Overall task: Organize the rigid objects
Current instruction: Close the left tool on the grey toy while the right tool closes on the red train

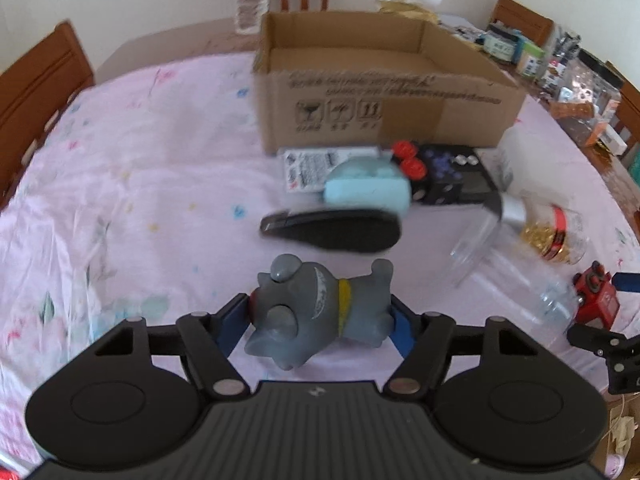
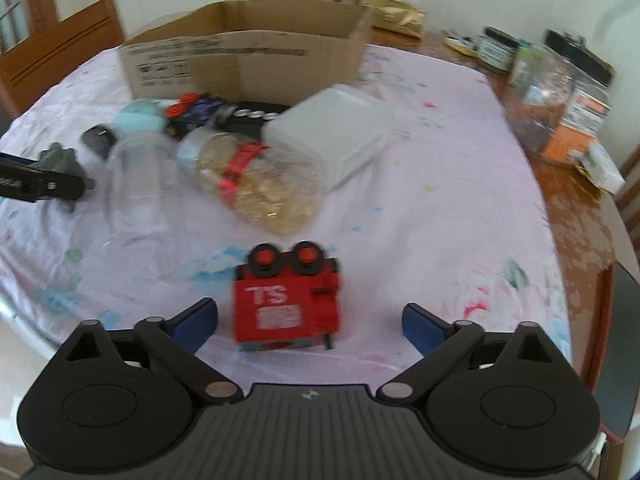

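Grey toy dog point(image 1: 320, 312): lies on its side on the pink desk cover point(image 1: 132, 184), between the blue pads of the left claw point(image 1: 320, 320), which press on both its ends.
Red toy block point(image 2: 286, 300): stands on the desk cover between the fingers of the right claw point(image 2: 310, 324); the claw is wide, pads apart from it.
Cardboard box point(image 1: 380, 92): open, at the far side, behind a heap of jars and toys.
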`<state>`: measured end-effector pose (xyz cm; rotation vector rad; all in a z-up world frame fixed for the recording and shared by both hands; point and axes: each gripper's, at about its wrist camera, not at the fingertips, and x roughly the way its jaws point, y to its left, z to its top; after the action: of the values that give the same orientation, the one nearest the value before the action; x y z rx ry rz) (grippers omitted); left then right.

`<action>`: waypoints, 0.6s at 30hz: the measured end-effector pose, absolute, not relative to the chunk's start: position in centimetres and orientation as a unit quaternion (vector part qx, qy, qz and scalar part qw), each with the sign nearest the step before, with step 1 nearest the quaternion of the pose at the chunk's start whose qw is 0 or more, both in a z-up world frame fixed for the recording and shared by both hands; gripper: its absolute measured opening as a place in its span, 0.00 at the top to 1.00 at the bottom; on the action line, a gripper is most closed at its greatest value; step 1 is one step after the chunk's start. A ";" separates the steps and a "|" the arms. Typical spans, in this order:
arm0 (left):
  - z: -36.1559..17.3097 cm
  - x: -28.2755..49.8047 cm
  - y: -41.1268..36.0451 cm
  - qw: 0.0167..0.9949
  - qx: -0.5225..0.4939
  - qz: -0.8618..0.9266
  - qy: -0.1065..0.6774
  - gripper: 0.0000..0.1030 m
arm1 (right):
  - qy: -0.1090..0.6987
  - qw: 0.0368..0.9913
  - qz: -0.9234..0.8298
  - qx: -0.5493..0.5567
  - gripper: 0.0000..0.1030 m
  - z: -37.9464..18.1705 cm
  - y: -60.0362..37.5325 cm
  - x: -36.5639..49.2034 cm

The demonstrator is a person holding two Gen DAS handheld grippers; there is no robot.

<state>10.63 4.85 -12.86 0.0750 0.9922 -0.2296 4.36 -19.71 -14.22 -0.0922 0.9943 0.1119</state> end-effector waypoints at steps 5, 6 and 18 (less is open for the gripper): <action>-13.5 10.5 5.2 0.876 0.013 -0.109 0.470 0.24 | 0.467 0.880 0.072 -0.046 0.17 -14.0 -19.2 4.3; -13.5 10.4 5.1 0.878 0.014 -0.110 0.466 0.20 | 0.466 0.881 0.074 -0.047 0.19 -14.0 -19.2 4.3; -13.8 10.5 5.0 0.882 0.016 -0.101 0.459 0.17 | 0.441 0.892 0.075 -0.062 0.29 -13.3 -19.3 4.0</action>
<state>10.50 5.00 -13.76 0.0334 0.9562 -0.2093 4.02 -19.33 -13.29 -0.1284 0.9159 0.1562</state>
